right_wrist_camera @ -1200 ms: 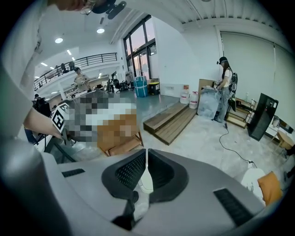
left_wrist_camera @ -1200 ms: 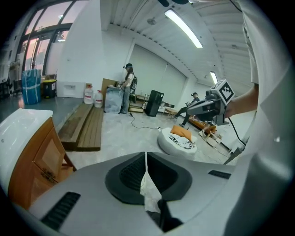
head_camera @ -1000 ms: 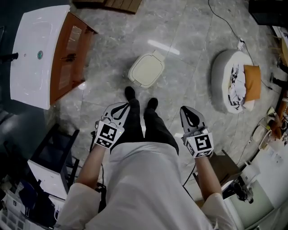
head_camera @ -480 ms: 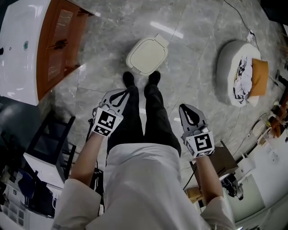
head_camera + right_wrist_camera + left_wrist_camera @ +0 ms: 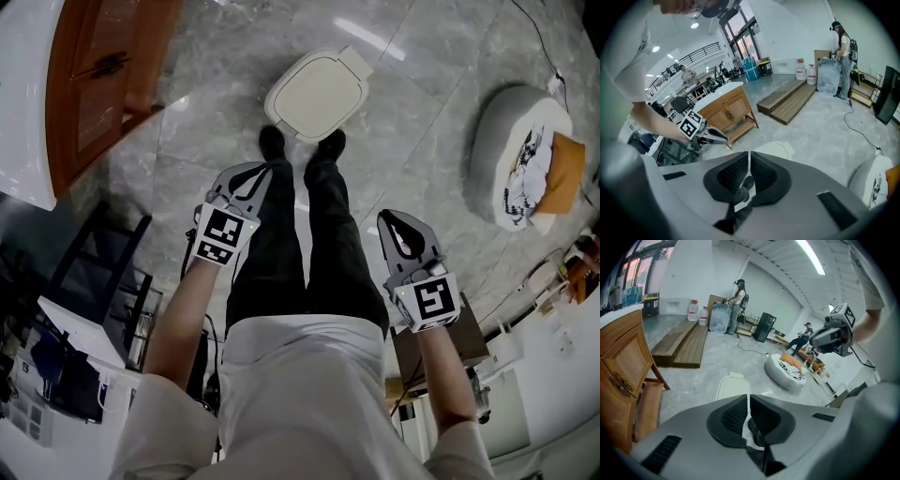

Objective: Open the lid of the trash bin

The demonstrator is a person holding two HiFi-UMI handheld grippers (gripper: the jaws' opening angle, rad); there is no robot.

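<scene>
The left gripper [image 5: 257, 171] and right gripper [image 5: 390, 219] are hanging with jaws pressed together, holding nothing. Ahead of both tips, the rounded cream trash bin [image 5: 317, 94] — lid down — is sitting on glossy, open stone floor [image 5: 427, 131].

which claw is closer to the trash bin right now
The left claw: it sits beside the person's leg, close to the trash bin; the right claw hangs further back and out to the side.
</scene>
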